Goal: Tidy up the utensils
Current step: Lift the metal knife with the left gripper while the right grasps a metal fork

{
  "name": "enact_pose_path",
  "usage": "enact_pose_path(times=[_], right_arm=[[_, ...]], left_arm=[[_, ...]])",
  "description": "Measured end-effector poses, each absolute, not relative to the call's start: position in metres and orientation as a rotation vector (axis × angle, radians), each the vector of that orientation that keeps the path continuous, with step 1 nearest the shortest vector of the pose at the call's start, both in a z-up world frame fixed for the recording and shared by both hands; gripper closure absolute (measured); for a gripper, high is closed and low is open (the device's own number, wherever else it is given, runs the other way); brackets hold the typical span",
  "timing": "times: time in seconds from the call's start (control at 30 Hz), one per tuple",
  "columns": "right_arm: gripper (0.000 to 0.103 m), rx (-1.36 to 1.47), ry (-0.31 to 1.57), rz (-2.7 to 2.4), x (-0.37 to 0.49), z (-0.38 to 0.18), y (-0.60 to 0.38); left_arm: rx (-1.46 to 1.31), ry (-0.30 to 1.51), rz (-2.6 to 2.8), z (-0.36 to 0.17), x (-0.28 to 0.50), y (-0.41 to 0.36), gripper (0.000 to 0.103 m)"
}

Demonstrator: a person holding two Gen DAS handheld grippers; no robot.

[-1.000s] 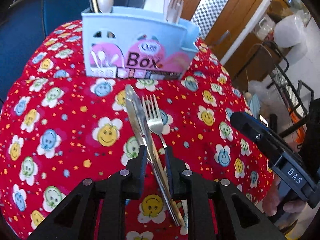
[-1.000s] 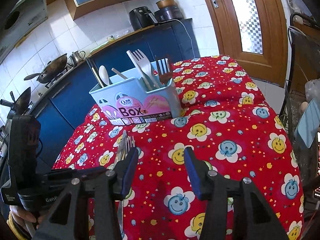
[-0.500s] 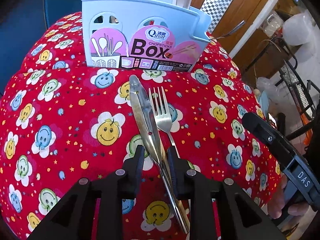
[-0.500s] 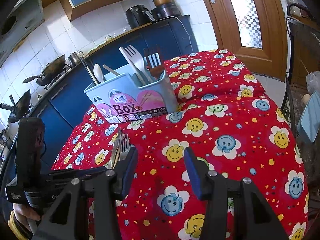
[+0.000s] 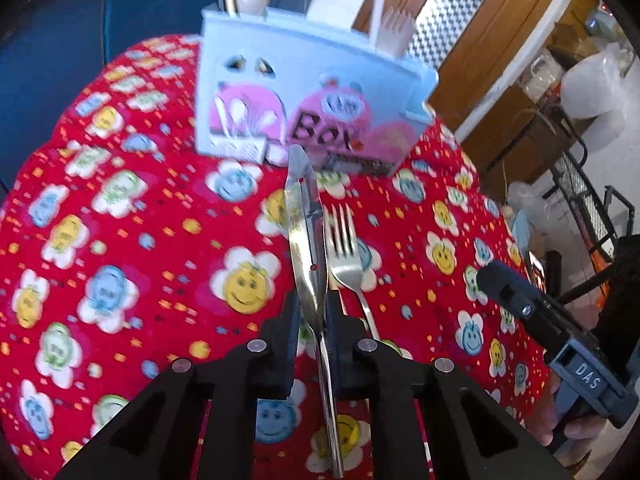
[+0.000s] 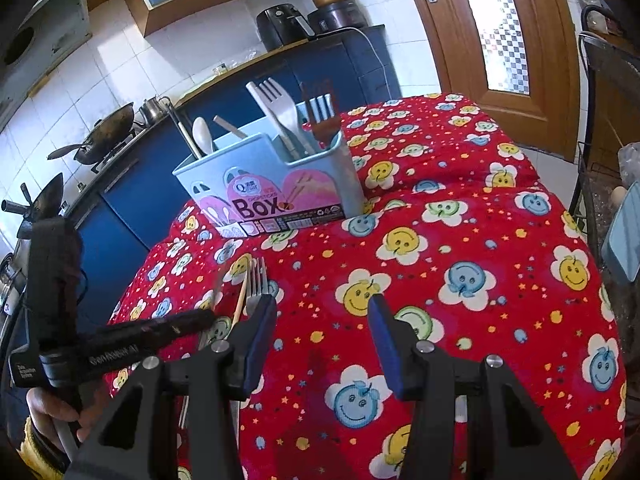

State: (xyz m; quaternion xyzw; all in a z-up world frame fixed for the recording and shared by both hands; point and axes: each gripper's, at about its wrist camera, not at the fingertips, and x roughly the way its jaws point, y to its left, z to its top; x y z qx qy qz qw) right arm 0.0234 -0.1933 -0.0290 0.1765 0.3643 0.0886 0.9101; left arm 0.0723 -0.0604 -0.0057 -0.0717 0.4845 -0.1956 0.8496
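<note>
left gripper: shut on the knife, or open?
Shut on the knife: the left gripper has both fingers pressed against its handle; the fork lies free beside it.

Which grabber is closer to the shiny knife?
Left. The left gripper is clamped on the knife. The right gripper hangs open off to the knife's right, touching nothing.

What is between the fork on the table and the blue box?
Only bare tablecloth lies between the fork and the box, shown in the right wrist view.
</note>
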Motion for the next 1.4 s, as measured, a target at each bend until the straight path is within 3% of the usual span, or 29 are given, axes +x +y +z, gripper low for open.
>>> enact_pose_path(times=[0.63, 1.17, 1.3, 1.4], right_arm=[[0.053, 0.236, 0.847, 0.314, 0.078, -0.034, -0.133], [0.089, 0.361, 0.907, 0.407, 0.112, -0.060, -0.143], [0.089, 0.355, 0.898, 0.413, 0.110, -0.058, -0.142], [0.098, 0.362, 0.871, 0.412, 0.105, -0.052, -0.141]], left_arm=[[-0.164, 0.818, -0.336, 0.024, 0.068, -0.002, 0.091], [-0.190, 0.788, -0.376, 0.025, 0.080, 0.003, 0.091], [-0.193, 0.775, -0.378, 0.027, 0.079, 0.003, 0.091], [-0.193, 0.760, -0.385, 0.030, 0.077, 0.002, 0.091]])
